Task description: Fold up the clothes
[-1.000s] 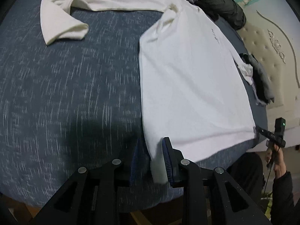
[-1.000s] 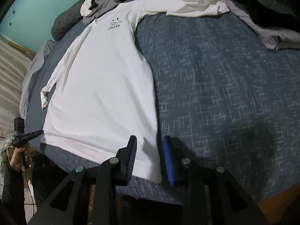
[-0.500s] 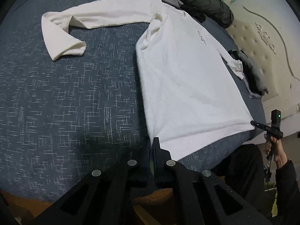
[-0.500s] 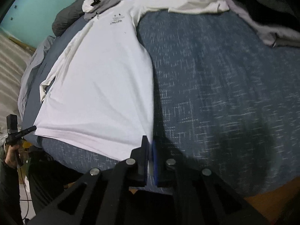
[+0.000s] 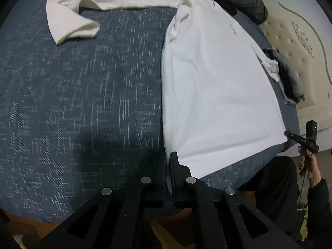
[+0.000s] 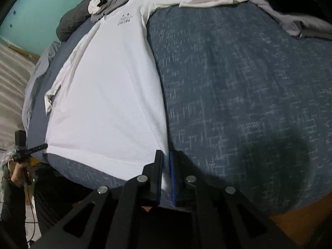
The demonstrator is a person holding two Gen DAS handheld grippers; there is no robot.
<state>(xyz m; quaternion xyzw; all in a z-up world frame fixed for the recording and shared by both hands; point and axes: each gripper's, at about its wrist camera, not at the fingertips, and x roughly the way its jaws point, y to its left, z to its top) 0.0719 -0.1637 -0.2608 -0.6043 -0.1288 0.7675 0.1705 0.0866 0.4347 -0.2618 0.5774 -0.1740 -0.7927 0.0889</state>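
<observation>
A white long-sleeved shirt (image 5: 215, 87) is shown spread flat, front side up, on a bed (image 5: 83, 103) covered in dark blue flecked fabric; a small dark print (image 6: 125, 19) is seen on the chest near the collar. The hem lies at the near edge of the bed, and each of its two corners is pinched by a gripper. In the left wrist view, the left gripper (image 5: 168, 166) is seen with its fingers (image 5: 176, 166) pressed together on one hem corner, a thin strip of white cloth being visible between them. In the right wrist view, the right gripper (image 6: 165, 167) is likewise clamped on the opposite hem corner, where a fold of white cloth stands between the blue-lined fingers (image 6: 172, 166). The body of the shirt extends away from both grippers toward the far side of the bed. One sleeve (image 5: 87, 10) is laid out sideways across the bed with its cuff end doubled back; the other sleeve (image 6: 62, 78) runs along the side of the body, its cuff crumpled. Dark and grey garments (image 6: 108, 0) are heaped beyond the collar, and further grey clothing (image 6: 300, 22) lies at the far right of the bed. A tufted cream headboard (image 5: 300, 47) is seen beside the bed in the left wrist view.
</observation>
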